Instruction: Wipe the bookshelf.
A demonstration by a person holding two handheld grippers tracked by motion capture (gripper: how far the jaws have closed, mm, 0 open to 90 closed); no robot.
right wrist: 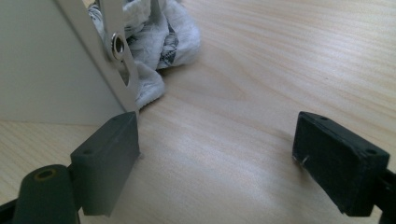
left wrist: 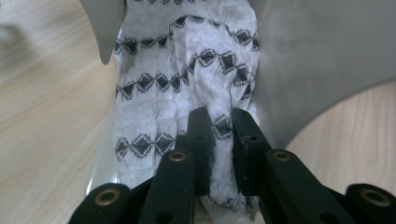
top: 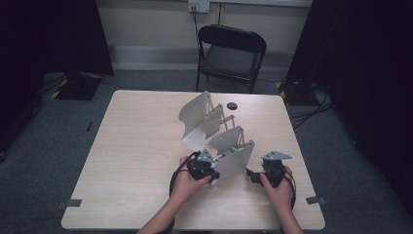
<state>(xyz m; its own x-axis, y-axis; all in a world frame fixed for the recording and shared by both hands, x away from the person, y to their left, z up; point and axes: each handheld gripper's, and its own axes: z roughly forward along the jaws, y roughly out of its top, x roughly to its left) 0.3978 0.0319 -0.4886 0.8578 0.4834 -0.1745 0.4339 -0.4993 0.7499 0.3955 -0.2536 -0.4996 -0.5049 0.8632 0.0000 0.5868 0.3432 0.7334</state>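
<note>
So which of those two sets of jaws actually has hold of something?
The left gripper: its jaws are pinched on the white cloth with black diamonds between the grey folding panels. The right gripper rests beside the panels on the table, jaws wide apart around nothing.

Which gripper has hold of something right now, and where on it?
The left gripper pinches a fold of the white patterned cloth lying between the grey panels. The right gripper is open, holding nothing.

Both grippers are black: the left gripper (top: 214, 174) and the right gripper (top: 253, 176) each carry a grey three-cornered plate on top and trail a black cable. Their blocky jaws show brass-ringed holes (seen close up). Forearms are bare.
</note>
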